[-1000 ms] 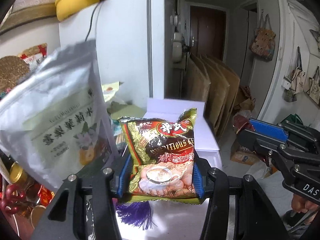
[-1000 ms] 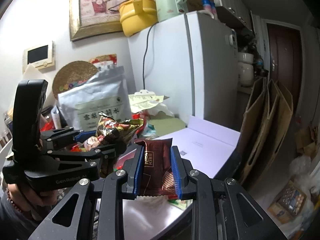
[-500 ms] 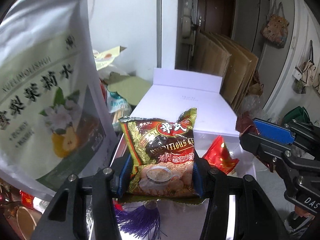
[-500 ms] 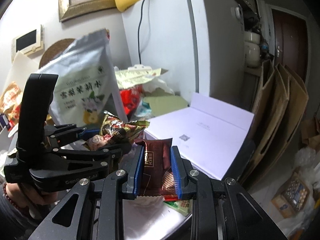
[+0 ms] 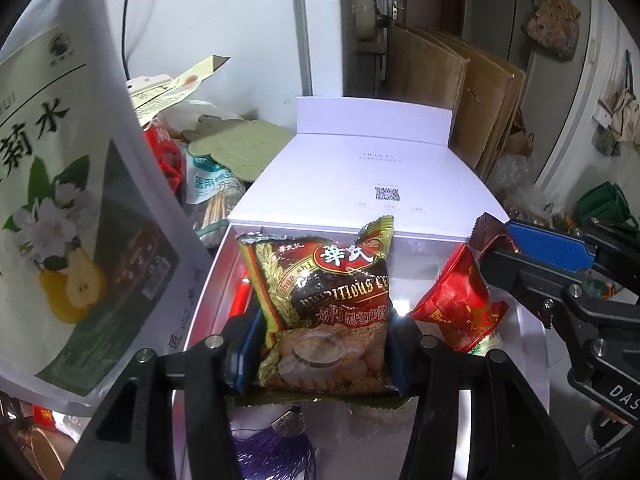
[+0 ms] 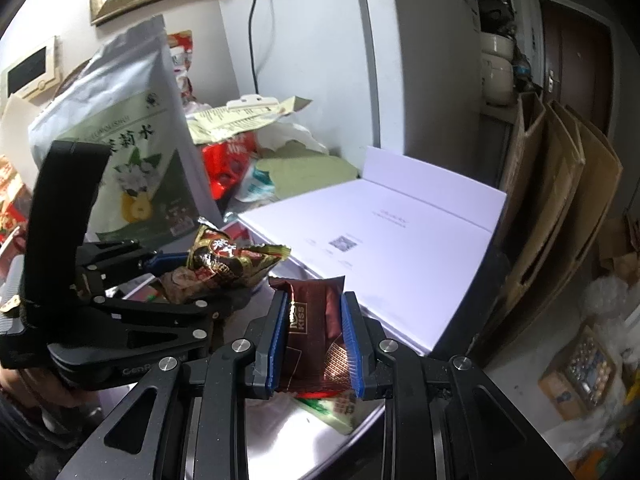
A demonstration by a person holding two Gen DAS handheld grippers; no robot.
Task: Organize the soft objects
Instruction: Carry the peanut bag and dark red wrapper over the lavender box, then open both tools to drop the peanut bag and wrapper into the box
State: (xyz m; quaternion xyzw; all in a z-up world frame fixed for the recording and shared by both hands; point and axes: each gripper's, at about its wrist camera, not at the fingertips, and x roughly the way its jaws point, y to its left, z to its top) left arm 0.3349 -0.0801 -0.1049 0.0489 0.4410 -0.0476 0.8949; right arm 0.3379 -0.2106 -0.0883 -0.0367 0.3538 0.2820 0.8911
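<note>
My left gripper [image 5: 316, 344] is shut on a brown and gold cereal packet [image 5: 320, 304], held upright over an open white box [image 5: 206, 300]. The box's lid [image 5: 372, 176] lies folded back behind it. A red packet [image 5: 460, 304] leans inside the box at the right, and a purple tassel [image 5: 276, 448] lies near its front. My right gripper [image 6: 314, 340] is shut on a dark brown chocolate packet [image 6: 316, 328] over the box's right side. In the right wrist view the left gripper [image 6: 168, 266] and its cereal packet [image 6: 228, 264] sit at the left.
A large silver stand-up pouch [image 5: 60, 200] rises close on the left of the box. Behind it lie papers, a red bag and a green mat [image 5: 240, 148]. A white fridge [image 6: 320, 60] stands at the back, with folded cardboard [image 6: 552, 200] leaning at the right.
Both grippers have come down and forward with their packets. The open box's inside and the red packet have come into view below the left gripper.
</note>
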